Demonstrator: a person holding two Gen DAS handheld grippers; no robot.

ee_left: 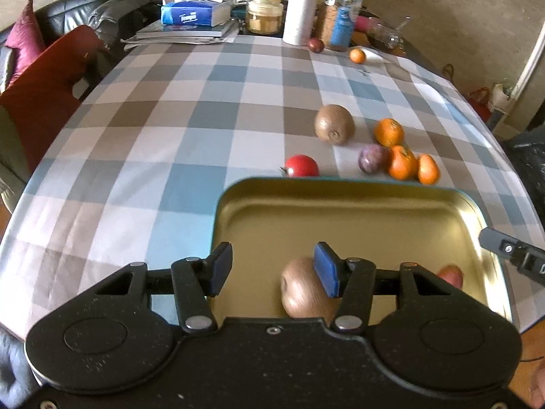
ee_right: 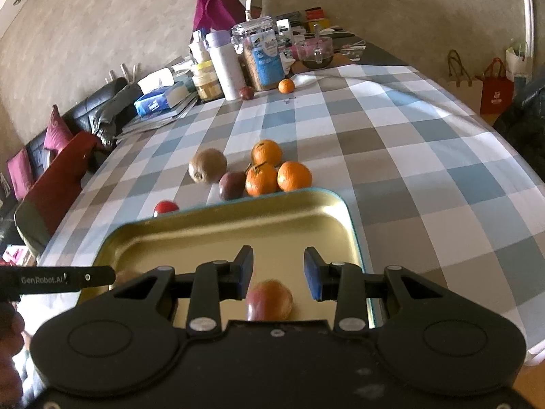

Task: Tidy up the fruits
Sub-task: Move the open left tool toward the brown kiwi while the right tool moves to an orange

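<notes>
Nearest: left tongs [ee_left: 272,271] spread over the gold tray [ee_left: 340,218], pinching nothing, a brown kiwi [ee_left: 299,289] lying loose below. Right tongs [ee_right: 278,274] likewise spread above a reddish fruit [ee_right: 269,300] in the tray. Looks like 2 fruits just deposited. Beyond the far rim on the bench [ee_left: 136,156]: red fruit [ee_left: 301,166], plum [ee_left: 373,158], 3 oranges [ee_right: 294,175], another kiwi [ee_left: 334,124]. Next: reach past the rim, straddle the nearest fruit, squeeze gently.
</notes>
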